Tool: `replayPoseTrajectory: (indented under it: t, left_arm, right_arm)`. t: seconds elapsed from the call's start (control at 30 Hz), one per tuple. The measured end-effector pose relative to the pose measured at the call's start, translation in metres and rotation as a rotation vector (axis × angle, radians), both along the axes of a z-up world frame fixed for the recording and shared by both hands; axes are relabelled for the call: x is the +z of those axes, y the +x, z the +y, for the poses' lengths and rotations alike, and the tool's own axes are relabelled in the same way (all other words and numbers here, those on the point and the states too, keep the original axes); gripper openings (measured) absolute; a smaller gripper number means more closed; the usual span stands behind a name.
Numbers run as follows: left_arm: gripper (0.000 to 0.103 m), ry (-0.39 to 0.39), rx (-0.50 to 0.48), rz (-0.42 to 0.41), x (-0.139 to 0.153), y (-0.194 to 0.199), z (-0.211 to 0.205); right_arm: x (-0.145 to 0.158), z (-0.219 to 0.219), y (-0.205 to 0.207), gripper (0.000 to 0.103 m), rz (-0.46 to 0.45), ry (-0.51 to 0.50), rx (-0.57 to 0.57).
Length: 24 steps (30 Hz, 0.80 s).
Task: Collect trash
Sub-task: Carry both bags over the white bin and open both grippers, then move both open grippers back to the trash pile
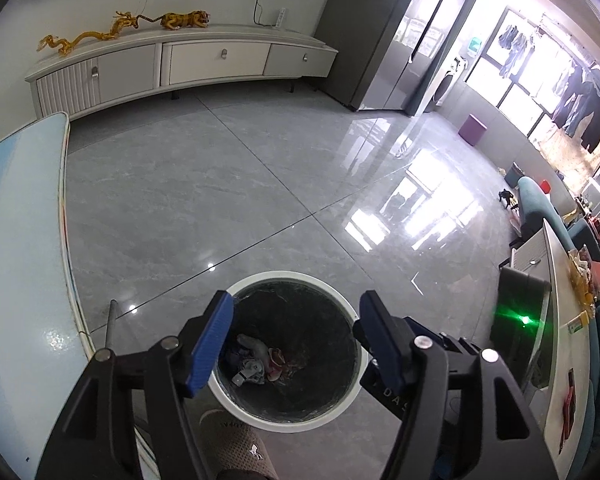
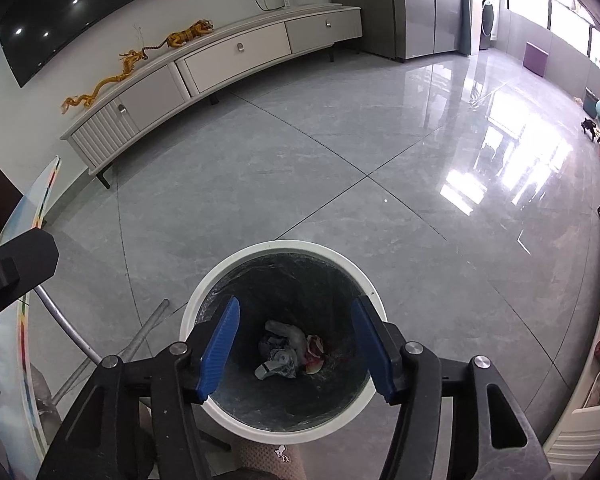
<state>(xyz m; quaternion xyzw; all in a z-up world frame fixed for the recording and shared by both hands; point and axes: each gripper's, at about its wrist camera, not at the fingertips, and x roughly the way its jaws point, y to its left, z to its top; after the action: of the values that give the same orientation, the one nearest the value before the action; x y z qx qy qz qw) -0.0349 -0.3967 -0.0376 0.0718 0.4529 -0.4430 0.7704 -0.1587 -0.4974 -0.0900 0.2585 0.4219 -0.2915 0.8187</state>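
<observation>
A home living room is shown. A long white low media cabinet point(image 2: 220, 64) with drawers is set against the wall beneath a black wall-mounted television screen point(image 2: 80, 4), and golden dragon and tiger figurines point(image 1: 120, 26) are displayed on it. Glossy grey floor tiles point(image 2: 340, 184), a teal sofa point(image 1: 534, 200) and hanging laundry point(image 1: 580, 116) are visible.
</observation>
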Motion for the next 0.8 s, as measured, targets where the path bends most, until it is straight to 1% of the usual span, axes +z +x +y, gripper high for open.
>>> replayPoseTrajectory:
  t: [0.1, 0.27, 0.37, 0.47, 0.57, 0.63, 0.73, 0.8]
  left_arm:
    - [0.064, -0.009, 0.012, -0.024, 0.008, -0.003, 0.009]
    - [0.064, -0.029, 0.045, -0.065, 0.024, -0.007, 0.029]
    - [0.064, -0.040, 0.079, -0.102, 0.034, -0.011, 0.046]
    - [0.064, -0.051, 0.120, -0.143, 0.045, -0.014, 0.062]
    - [0.064, -0.067, 0.158, -0.193, 0.057, -0.017, 0.080]
    - [0.064, -0.079, 0.185, -0.228, 0.065, -0.020, 0.095]
    - [0.064, -0.112, 0.236, -0.281, 0.078, -0.023, 0.118]
    - [0.064, -0.129, 0.279, -0.312, 0.085, -0.026, 0.136]
  right_arm:
    - [0.007, 0.004, -0.001, 0.060, -0.019, -0.008, -0.002]
    - [0.025, 0.015, 0.000, 0.061, -0.061, -0.027, 0.005]
    - [0.037, 0.023, -0.002, 0.061, -0.099, -0.052, 0.015]
    - [0.051, 0.035, -0.001, 0.061, -0.119, -0.099, 0.032]
    - [0.063, 0.045, -0.001, 0.061, -0.159, -0.109, 0.048]
    - [0.072, 0.051, -0.001, 0.068, -0.190, -0.103, 0.060]
    - [0.085, 0.062, -0.003, 0.073, -0.238, -0.107, 0.080]
    - [0.096, 0.071, -0.003, 0.074, -0.267, -0.110, 0.099]
